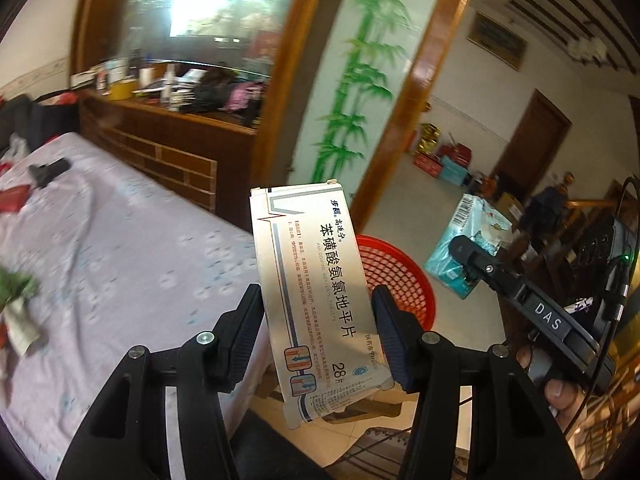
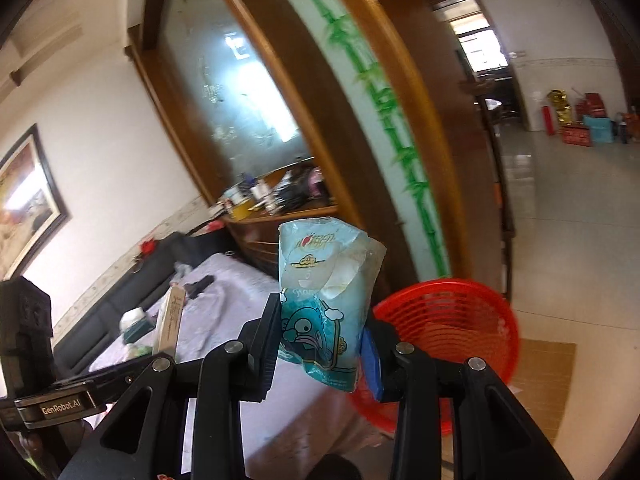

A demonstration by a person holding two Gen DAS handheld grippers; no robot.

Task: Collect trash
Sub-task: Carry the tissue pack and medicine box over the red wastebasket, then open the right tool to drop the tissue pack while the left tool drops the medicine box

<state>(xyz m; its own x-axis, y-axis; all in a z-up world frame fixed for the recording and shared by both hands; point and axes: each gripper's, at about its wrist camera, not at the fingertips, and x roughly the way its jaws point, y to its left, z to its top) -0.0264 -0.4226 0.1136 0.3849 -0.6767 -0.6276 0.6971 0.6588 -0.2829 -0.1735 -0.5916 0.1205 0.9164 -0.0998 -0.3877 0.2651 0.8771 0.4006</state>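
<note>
My left gripper [image 1: 318, 320] is shut on a flattened white medicine box [image 1: 316, 296] with Chinese print, held upright above the table edge. Behind the box stands a red mesh basket [image 1: 400, 280] on the floor. My right gripper [image 2: 320, 332] is shut on a crumpled light-blue snack bag [image 2: 324, 300] with a cartoon fish; it shows in the left wrist view too [image 1: 468, 248], to the right of the basket. In the right wrist view the red basket [image 2: 448, 320] lies just right of the bag, and the medicine box [image 2: 170, 320] shows edge-on at left.
A table with a lilac cloth [image 1: 120, 248] carries more scraps: a green and white wrapper [image 1: 16, 304], a red packet [image 1: 14, 198], a black object [image 1: 50, 170]. A cluttered wooden cabinet [image 1: 172, 120] stands behind. Tiled floor [image 2: 580, 220] stretches right.
</note>
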